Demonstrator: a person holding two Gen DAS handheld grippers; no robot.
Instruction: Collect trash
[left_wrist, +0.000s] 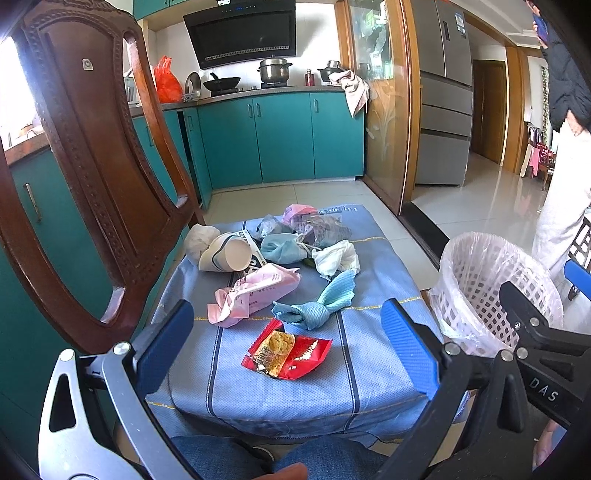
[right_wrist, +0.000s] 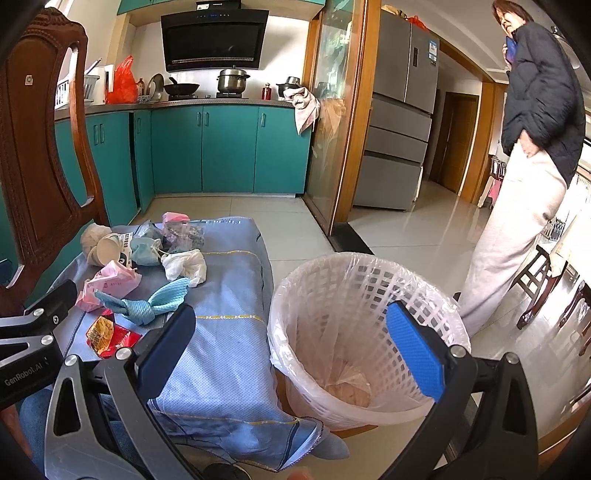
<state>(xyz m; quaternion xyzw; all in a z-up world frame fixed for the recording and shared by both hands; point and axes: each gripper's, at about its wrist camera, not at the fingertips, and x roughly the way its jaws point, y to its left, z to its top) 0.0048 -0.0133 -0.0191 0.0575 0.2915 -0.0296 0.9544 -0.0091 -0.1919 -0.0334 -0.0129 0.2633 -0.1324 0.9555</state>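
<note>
Jaws: both wide, empty | lined basket (right_wrist: 369, 332): crumpled scrap at bottom | red wrapper (left_wrist: 286, 349): on cloth

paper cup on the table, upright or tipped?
Tipped. The paper cup lies on its side on the blue cloth, open mouth facing the camera, resting against the other trash; the right wrist view shows the same.

We see home kitchen: teal cabinets (left_wrist: 280, 136) under counter, black range hood (left_wrist: 242, 35) above hob with steel pot (left_wrist: 274, 70) and wok (left_wrist: 221, 83). Steel fridge (left_wrist: 443, 92) stands past wood-framed glass door (left_wrist: 380, 103). Carved wooden chair (left_wrist: 92, 166), tiled floor (right_wrist: 406, 229).
</note>
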